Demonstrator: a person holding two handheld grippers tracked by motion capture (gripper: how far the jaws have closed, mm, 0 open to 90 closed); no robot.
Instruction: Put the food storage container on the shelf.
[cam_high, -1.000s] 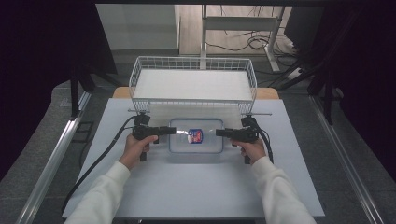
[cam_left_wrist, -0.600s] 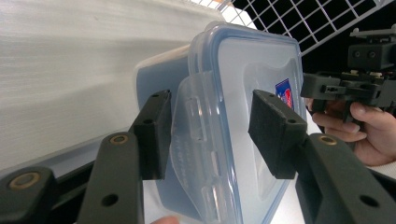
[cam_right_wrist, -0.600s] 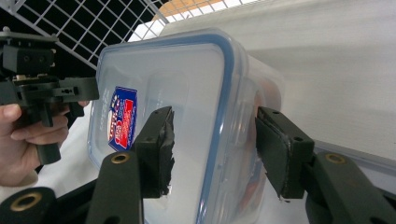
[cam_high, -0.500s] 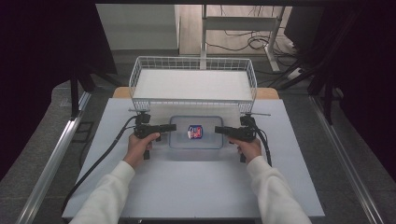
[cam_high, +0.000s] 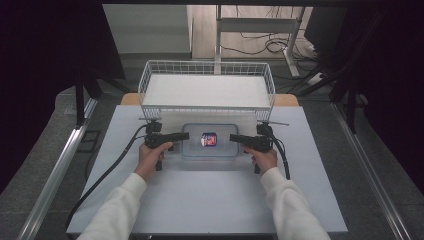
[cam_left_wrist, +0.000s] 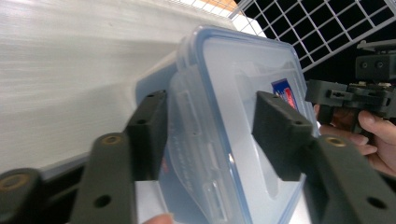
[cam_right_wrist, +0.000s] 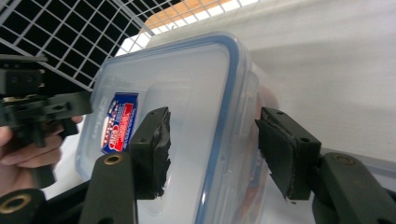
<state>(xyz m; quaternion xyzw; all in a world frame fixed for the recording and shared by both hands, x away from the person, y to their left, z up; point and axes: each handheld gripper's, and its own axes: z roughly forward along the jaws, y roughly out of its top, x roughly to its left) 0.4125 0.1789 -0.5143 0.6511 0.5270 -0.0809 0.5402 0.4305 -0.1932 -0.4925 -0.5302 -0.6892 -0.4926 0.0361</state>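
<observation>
change: my left tongs (cam_high: 183, 135) and right tongs (cam_high: 235, 137) have just been opening, jaws now apart around the end latches | container (cam_high: 209, 140) mid-frame on the surface (cam_high: 210, 200), below the wire basket (cam_high: 207, 68) | reading: both ends likely released, lid comes next

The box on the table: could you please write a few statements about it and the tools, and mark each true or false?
1. The box lies between the left tool and the right tool. True.
2. The box has no lid. False: a clear, blue-rimmed lid is on it.
3. A red and blue label sits on the lid. True.
4. The box stands inside the wire basket. False: it stands on the table, in front of the basket.
5. Both tools are shut. False: both stand open, pads off the box.
</observation>
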